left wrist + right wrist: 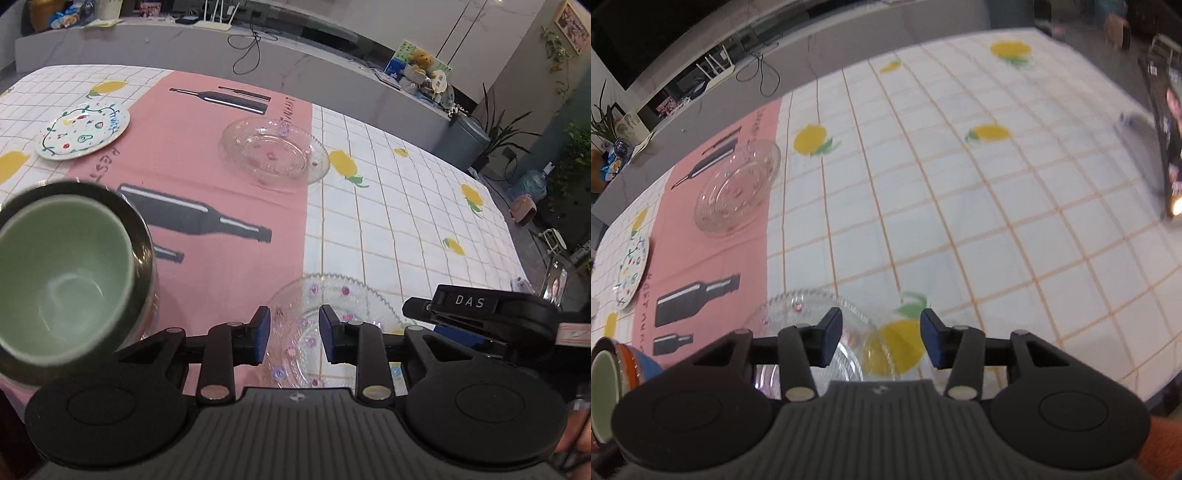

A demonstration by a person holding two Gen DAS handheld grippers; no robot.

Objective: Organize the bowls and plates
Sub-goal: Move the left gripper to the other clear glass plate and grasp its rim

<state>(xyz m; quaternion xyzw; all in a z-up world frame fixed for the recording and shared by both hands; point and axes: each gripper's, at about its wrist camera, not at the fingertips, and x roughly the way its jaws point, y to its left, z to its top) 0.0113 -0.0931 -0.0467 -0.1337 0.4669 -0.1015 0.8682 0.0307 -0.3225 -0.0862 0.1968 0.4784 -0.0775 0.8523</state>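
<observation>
1. Glass plates: two in all; the near glass plate (332, 332) lies straight below the grippers on the seam between pink cloth and checked cloth; the far glass plate (275, 150) sits well apart, further up the pink runner (229, 206).
2. Painted plates: one; the white painted plate (83, 131) rests at the runner's left edge, partly on the checked tablecloth (406, 221).
3. Bowls: a nested stack at the left; the green bowl (62, 273) sits inside a dark bowl (142, 236); the right wrist view shows orange and blue rims under it, so an exact count cannot be told.
4. Left gripper (294, 334): jaws parted to a narrow gap, nothing between the pads; it hangs above the near glass plate, not gripping it.
5. Right gripper (881, 341): jaws apart at a middling width, empty; beneath it, the near glass plate's rim and a printed lemon (905, 347) show through the gap.
6. Lemons printed on the cloth: several, scattered.
</observation>
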